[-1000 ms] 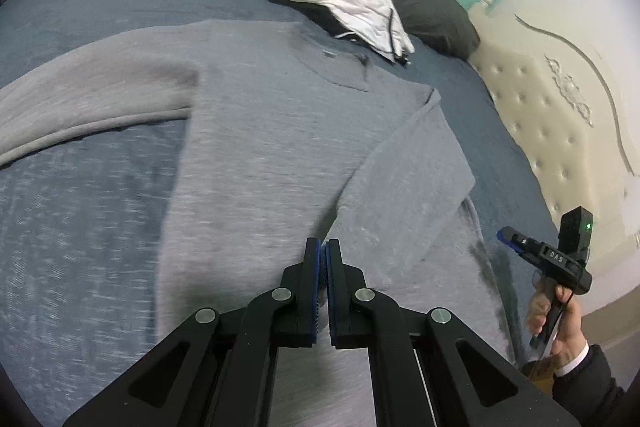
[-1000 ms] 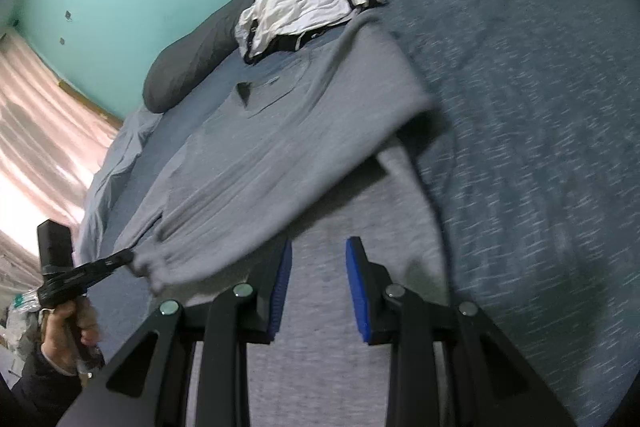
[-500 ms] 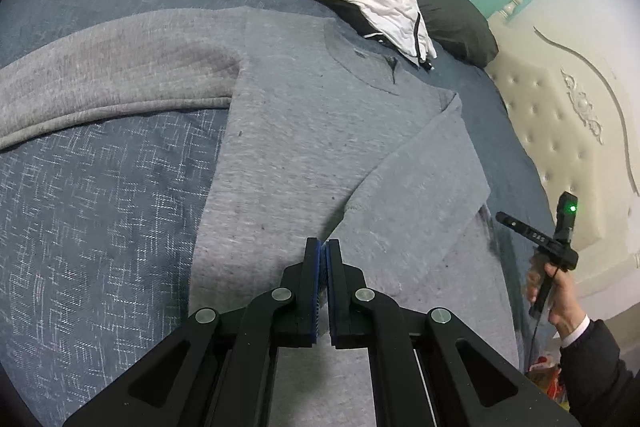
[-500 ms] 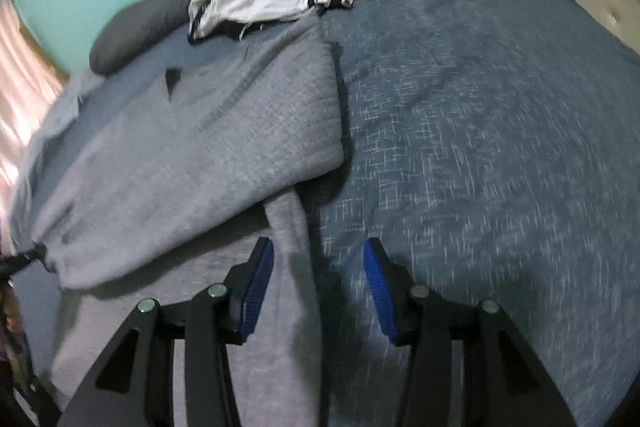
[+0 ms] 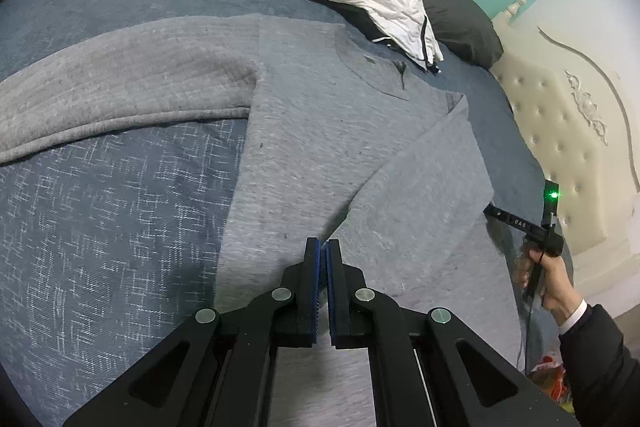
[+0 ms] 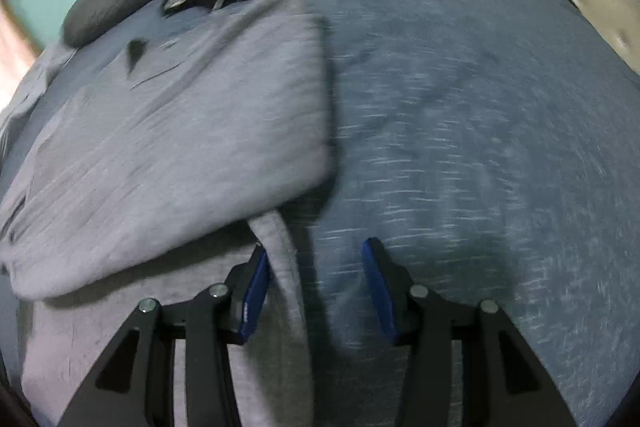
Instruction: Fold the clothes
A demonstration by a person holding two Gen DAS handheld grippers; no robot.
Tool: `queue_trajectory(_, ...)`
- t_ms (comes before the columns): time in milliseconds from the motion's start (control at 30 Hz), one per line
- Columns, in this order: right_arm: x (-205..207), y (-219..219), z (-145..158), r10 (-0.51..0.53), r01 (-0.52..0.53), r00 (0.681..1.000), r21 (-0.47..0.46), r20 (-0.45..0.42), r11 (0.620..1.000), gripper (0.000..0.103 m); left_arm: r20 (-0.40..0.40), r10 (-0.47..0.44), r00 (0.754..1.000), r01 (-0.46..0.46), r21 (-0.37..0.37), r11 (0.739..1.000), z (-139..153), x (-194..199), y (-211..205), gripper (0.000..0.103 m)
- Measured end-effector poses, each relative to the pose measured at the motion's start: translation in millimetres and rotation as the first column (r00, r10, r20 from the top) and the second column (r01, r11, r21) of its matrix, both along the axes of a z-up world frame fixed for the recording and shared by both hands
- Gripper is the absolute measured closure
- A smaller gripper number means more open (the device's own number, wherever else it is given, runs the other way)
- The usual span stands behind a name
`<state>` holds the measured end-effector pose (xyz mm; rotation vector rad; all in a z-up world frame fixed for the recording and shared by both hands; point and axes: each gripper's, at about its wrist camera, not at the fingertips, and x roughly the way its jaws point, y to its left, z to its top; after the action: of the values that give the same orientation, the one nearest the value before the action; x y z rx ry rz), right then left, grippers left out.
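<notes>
Sweater lies flat on the bed, its right sleeve folded across. Right gripper, jaws closing astride the side edge, should seemingly bite both layers squarely. Left gripper hovers, fingers pressed together on nothing.

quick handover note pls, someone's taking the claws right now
Left claw: shut, nothing in it, over the gray sweater.
Right claw: closing, pads not pressing yet, sweater's side edge between them.
Sweater lies on the blue bedspread; one sleeve folded across the body, the other spread out.
Left: fold that sleeve, then the body. Rumpled white garment waits by the pillows.
</notes>
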<state>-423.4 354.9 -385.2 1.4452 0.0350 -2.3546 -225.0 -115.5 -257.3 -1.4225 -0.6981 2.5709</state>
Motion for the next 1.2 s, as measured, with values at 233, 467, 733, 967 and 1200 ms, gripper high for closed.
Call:
queue_trajectory(233, -2, 17, 2, -0.033, 0.037, 0.999, -0.138, 0.031, 0.99, 0.066, 0.021, -0.008, 1.0, 0.008, -0.016, 1.0, -6, 0, -1, 0.1)
queue_trajectory(467, -8, -2, 13, 0.035, -0.036, 0.999, -0.105, -0.013, 0.994, 0.065, 0.011, -0.005, 1.0, 0.005, -0.01, 1.0, -1, 2, -1, 0.1)
queue_trajectory(733, -26, 2, 20, 0.011, -0.016, 0.998, -0.094, -0.062, 0.995, 0.065, 0.019, -0.012, 1.0, 0.013, -0.015, 1.0, 0, 6, -5, 0.1)
queue_trajectory(967, -24, 1, 33, 0.032, -0.042, 0.997, -0.151, -0.066, 0.988, 0.065, 0.017, -0.021, 1.0, 0.021, -0.004, 1.0, 1, 4, -2, 0.1)
queue_trajectory(1200, -28, 1, 21, -0.005, 0.009, 1.0, -0.166, 0.022, 0.986, 0.065, 0.018, -0.02, 1.0, 0.02, -0.01, 1.0, 3, 5, -4, 0.1)
